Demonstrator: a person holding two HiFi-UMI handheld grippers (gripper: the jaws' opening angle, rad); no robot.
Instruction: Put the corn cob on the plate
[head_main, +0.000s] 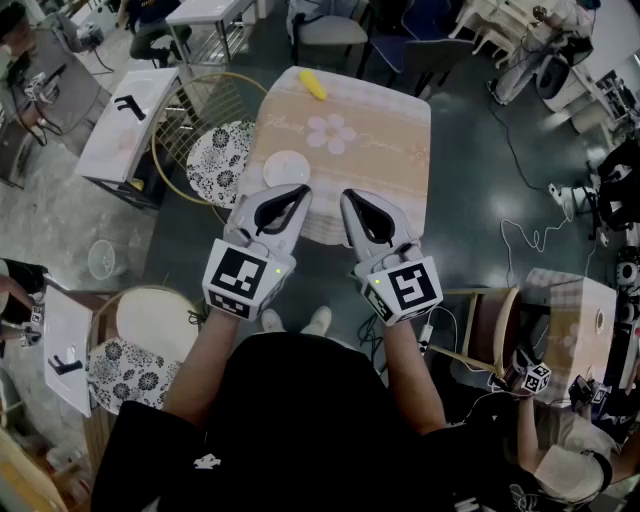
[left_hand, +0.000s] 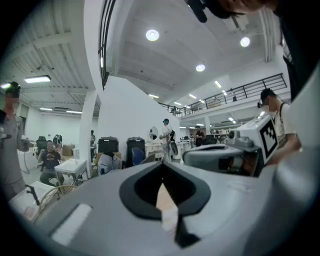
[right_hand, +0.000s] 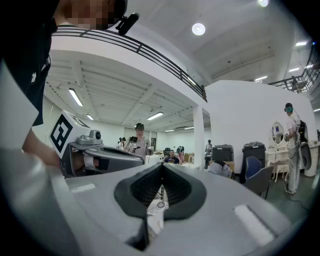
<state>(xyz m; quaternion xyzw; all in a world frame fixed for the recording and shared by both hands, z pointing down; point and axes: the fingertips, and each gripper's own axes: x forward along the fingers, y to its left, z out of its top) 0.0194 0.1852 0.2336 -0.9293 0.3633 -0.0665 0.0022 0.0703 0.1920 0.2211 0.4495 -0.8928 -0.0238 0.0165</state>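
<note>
Corn cob (head_main: 313, 84): yellow, lying at a slant on the far edge of the table (head_main: 400, 150), well apart from both grippers and from the plate (head_main: 286, 168). The plate is small, round and white, and sits on the near left part of the table with nothing on it. The tablecloth is peach with pale stripes. At its centre is a printed flower (head_main: 331, 133) flanked by faint cursive script, too small to read from the head view. The left gripper (head_main: 300, 192) is held over the near edge of the table, its tip just beside the plate; in its own view the jaws are pressed together with nothing between them. The right gripper (head_main: 349, 197) is held beside it at about the same height and roughly level, with its jaws likewise closed tight and empty. Each gripper carries a marker cube, the left one (head_main: 240, 278) and the right one (head_main: 408, 289), printed with black-and-white square patterns and no legible text. Each gripper view shows the other gripper close alongside. To the left of the table stands a round-framed chair (head_main: 220, 160) with a black-and-white floral cushion, and beyond it a small white side table (head_main: 128, 122). The person's pale shoes (head_main: 318, 320) show on the grey floor below the grippers.
</note>
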